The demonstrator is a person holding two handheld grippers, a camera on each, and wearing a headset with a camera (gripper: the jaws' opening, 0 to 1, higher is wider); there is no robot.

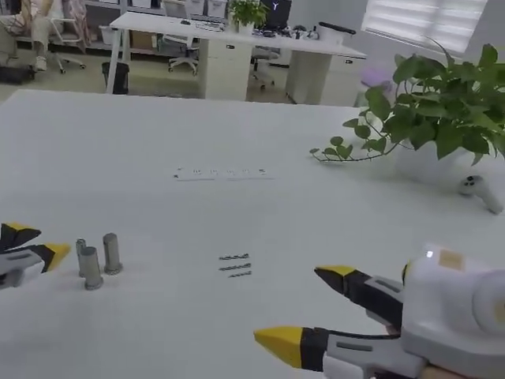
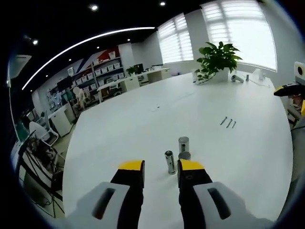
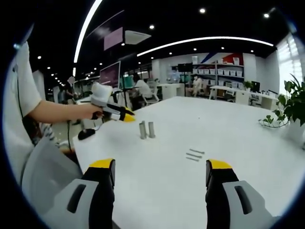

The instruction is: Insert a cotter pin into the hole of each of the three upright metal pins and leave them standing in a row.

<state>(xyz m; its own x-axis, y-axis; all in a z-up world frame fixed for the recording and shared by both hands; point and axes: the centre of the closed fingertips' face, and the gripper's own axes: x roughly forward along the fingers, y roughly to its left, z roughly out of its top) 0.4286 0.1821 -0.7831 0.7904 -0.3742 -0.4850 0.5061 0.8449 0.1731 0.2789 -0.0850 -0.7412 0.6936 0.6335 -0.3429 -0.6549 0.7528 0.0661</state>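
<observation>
Pins point(image 1: 92, 267), 3 upright, 3 o'clock of narrowly parted left gripper point(image 1: 51, 242); 3 cotter pins point(image 1: 234, 266) 11 o'clock of wide-spread right gripper point(image 1: 286, 304).

Head view overlooks pins point(image 1: 111, 253); gripper views face them.

At the far right of my white table point(image 1: 118, 158) a leafy plant point(image 1: 442, 103) stands, a white controller point(image 1: 479, 192) beside it. Beyond I see desks point(image 1: 229, 43), chairs point(image 1: 183, 47) and a dark bin point(image 1: 115, 77).

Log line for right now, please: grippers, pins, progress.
left gripper open, by metal pins | right gripper open, empty | three cotter pins loose on table | none inserted
</observation>
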